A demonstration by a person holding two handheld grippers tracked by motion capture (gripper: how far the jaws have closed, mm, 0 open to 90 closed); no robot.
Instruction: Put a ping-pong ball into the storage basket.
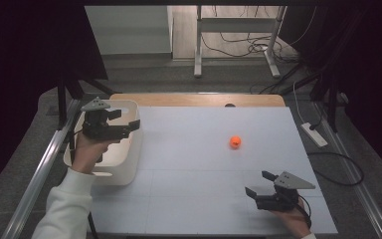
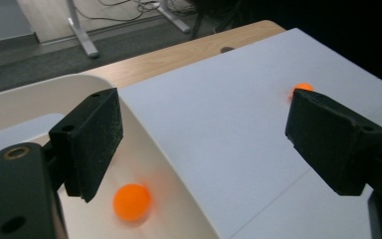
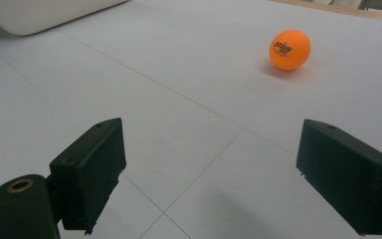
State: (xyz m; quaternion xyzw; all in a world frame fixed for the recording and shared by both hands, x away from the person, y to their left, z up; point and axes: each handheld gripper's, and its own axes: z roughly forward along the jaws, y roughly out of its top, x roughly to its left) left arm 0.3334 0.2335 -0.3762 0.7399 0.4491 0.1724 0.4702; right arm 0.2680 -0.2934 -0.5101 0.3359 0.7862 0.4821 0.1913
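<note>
White bin (image 1: 129, 169) holding one orange ball (image 2: 132, 201), left gripper (image 1: 124, 124) jaws released above it, right gripper (image 1: 261, 186) jaws released, second ball (image 1: 235, 142) on table (image 1: 189, 149)

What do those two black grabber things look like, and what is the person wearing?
Both the left gripper and the right gripper are black, each with two flat, blocky jaws and a grey three-cornered plate on top. A thin black cable trails from the right one. The person's left arm wears a white sleeve.
</note>
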